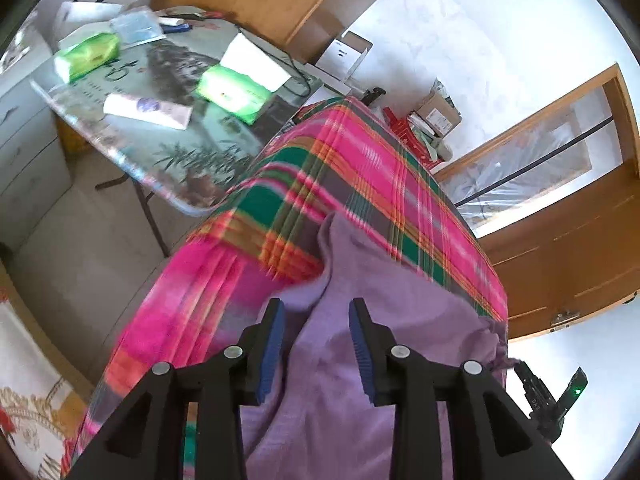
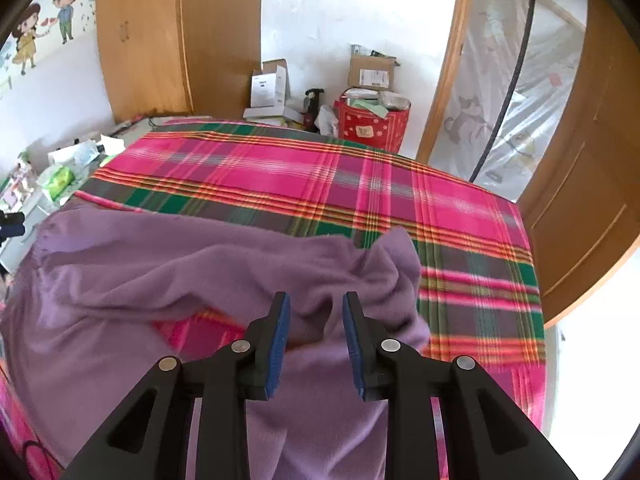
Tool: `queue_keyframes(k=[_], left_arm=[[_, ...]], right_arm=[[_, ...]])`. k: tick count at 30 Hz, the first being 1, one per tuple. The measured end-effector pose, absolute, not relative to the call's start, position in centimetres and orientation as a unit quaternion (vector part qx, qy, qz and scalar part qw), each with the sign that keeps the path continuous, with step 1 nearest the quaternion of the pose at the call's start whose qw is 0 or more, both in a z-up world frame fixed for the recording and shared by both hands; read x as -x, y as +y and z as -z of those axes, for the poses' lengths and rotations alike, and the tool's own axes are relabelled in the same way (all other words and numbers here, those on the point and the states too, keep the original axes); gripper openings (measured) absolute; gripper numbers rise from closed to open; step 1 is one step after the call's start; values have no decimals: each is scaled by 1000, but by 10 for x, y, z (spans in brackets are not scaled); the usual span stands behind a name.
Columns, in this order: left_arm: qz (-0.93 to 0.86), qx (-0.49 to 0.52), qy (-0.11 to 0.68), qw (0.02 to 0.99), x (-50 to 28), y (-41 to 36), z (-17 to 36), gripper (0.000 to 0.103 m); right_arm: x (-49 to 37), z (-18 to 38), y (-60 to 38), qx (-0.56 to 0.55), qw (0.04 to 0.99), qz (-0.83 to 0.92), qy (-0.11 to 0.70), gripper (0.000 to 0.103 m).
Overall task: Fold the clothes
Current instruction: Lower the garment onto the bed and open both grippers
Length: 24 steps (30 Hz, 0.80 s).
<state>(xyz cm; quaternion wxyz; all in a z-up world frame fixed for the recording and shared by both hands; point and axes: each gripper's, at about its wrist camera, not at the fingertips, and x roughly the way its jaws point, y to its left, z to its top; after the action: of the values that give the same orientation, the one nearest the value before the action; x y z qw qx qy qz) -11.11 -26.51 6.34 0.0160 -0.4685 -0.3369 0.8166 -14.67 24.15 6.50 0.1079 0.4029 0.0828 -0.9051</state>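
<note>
Two grippers seen over purple garment (image 2: 168,264), jaws of both parted, nothing gripped. Left gripper (image 1: 317,312): cloth seen in gap, not pinched by pads. Right gripper (image 2: 316,304): same, above bunched corner. Garment spread rumpled on plaid bed (image 2: 360,184). Cluttered counter (image 1: 132,136) seen beside bed.

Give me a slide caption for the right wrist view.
Right gripper open above a rumpled purple garment on a pink plaid bedspread.
</note>
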Motion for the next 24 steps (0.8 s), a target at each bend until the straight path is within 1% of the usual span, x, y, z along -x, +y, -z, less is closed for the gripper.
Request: queue_keyframes(k=[4, 6, 11, 14, 15, 17, 19, 24], left_arm=[[-813, 476, -335, 22, 69, -263, -62, 35], [-810, 479, -337, 27, 41, -259, -59, 38], [-803, 475, -357, 43, -10, -252, -48, 41], [-792, 470, -386, 46, -35, -249, -40, 47], [-790, 468, -393, 53, -42, -246, -37, 50], [-785, 467, -402, 65, -50, -241, -32, 50], [-780, 462, -414, 77, -54, -235, -29, 52], [-767, 453, -447, 82, -47, -224, -18, 52]], right_arm=[[105, -72, 251, -395, 113, 909, 61, 28], [80, -74, 259, -393, 115, 911, 43, 28], [20, -57, 271, -401, 122, 908, 12, 30], [-9, -45, 277, -405, 124, 906, -5, 31], [-19, -41, 278, -406, 124, 905, -12, 31], [-37, -33, 283, -408, 125, 904, -27, 32], [-49, -26, 286, -410, 125, 902, -45, 37], [-62, -9, 289, -421, 119, 897, -66, 37]])
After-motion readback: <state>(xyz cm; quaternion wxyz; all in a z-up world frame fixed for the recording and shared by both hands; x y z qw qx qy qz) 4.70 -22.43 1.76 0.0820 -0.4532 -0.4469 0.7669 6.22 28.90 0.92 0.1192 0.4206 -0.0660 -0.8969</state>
